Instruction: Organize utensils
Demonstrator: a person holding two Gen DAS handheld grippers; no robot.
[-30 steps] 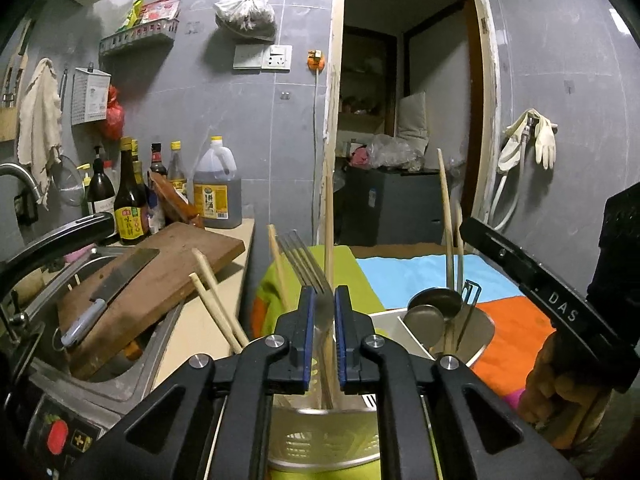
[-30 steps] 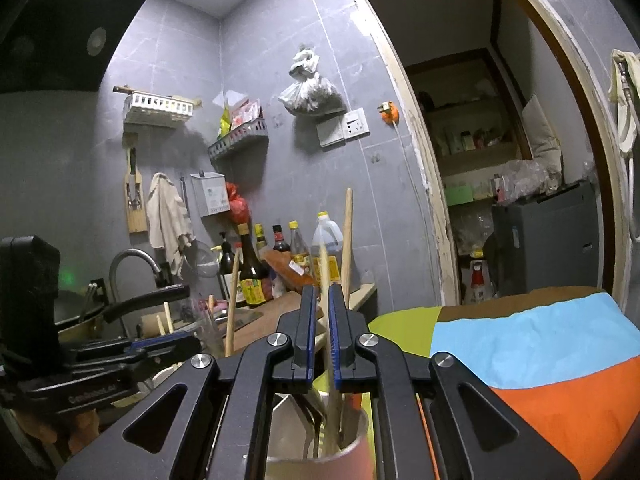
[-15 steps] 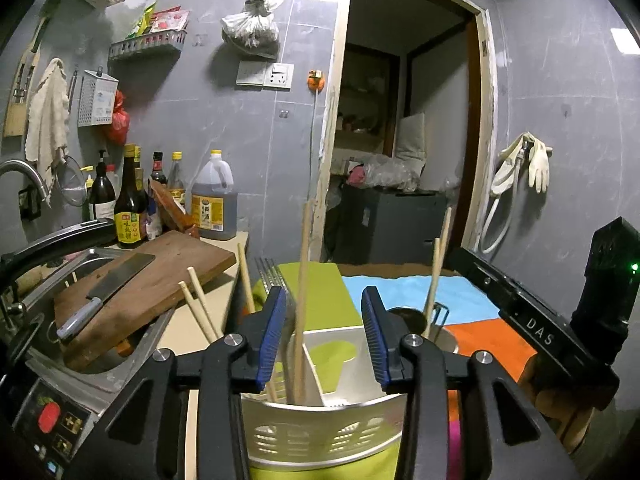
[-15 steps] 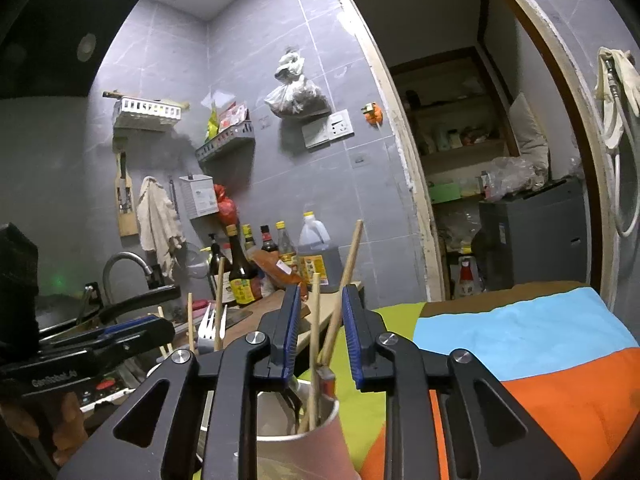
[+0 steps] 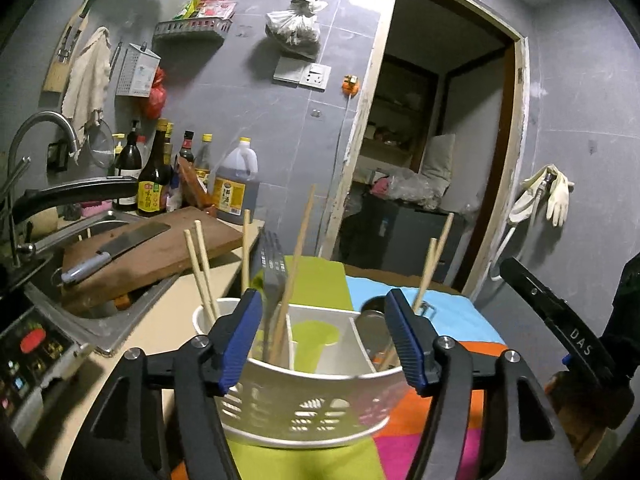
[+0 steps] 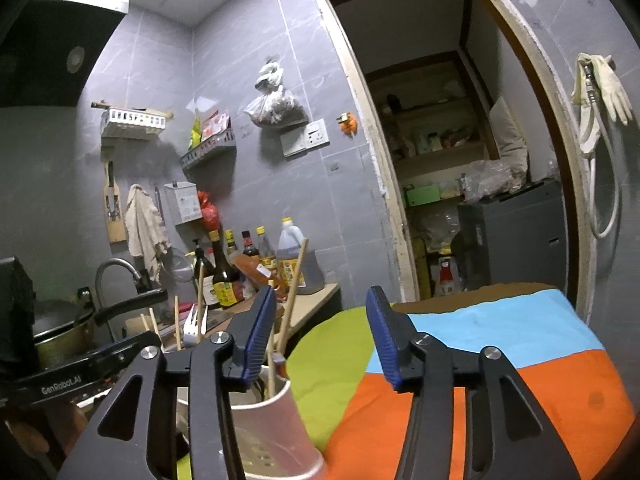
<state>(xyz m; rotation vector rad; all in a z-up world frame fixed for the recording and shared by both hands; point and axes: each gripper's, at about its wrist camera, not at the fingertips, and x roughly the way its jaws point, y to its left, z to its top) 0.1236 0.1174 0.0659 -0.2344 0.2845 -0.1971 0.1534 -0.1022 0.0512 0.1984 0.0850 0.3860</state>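
A white perforated utensil caddy (image 5: pixel 304 408) with three compartments stands on a multicoloured cloth (image 5: pixel 460 320). Forks (image 5: pixel 272 272) and wooden chopsticks (image 5: pixel 296 256) stand in its left compartment, more chopsticks (image 5: pixel 430 268) and a ladle (image 5: pixel 372 320) in its right one; the middle one holds nothing. A further pair of chopsticks (image 5: pixel 200 264) stands at the far left. My left gripper (image 5: pixel 324 332) is open and empty, just in front of and above the caddy. My right gripper (image 6: pixel 320 336) is open and empty, above the caddy's right end (image 6: pixel 272 432).
Left of the cloth is a counter with a sink, a cutting board (image 5: pixel 152 252) with a cleaver (image 5: pixel 112 252), sauce bottles (image 5: pixel 154 176) and an oil jug (image 5: pixel 236 180). A pan (image 6: pixel 60 332) sits at the far left. A doorway (image 5: pixel 432 160) opens behind.
Both grippers went from shut on utensils standing in the caddy to wide open. They have drawn back and up; the fork and chopsticks stay in the caddy.
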